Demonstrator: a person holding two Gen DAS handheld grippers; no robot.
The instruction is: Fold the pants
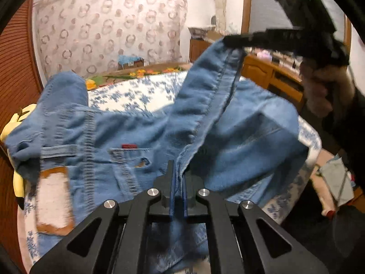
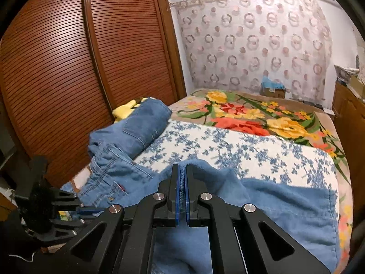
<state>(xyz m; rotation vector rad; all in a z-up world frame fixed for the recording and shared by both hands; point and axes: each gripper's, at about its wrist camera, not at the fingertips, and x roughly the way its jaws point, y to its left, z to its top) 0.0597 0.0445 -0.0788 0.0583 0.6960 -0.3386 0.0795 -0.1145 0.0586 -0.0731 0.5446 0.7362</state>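
Between the blue pads of the left claw (image 1: 178,178), a seam of the jeans (image 1: 141,141) is being pinched, the two fingers pressed together on the denim with a fold of cloth standing up between them. Ahead of that claw and to its left, the waistband end of the jeans is lying on the blue-flowered white bedspread (image 1: 127,96), with a brown leather patch (image 1: 53,201) and a small red tab (image 1: 129,146) showing. Up and to the right of the left claw, the right claw (image 1: 230,41) is holding another part of the jeans lifted off the bed, so a leg is hanging in a slope between the two grips; a hand (image 1: 319,89) is gripping its handle.

Seen from the right wrist, the right claw (image 2: 181,171) is squeezing a thin edge of denim between its pads, jaws closed on it. Below and to its right, blue cloth is draping down over the bedspread (image 2: 228,146). Far to its left, the left claw (image 2: 86,212) is sitting low beside the waistband. Beyond the bedspread a flowered blanket (image 2: 251,116) is covering the rest of the bed, with a slatted wooden wardrobe (image 2: 68,68) standing to the left.
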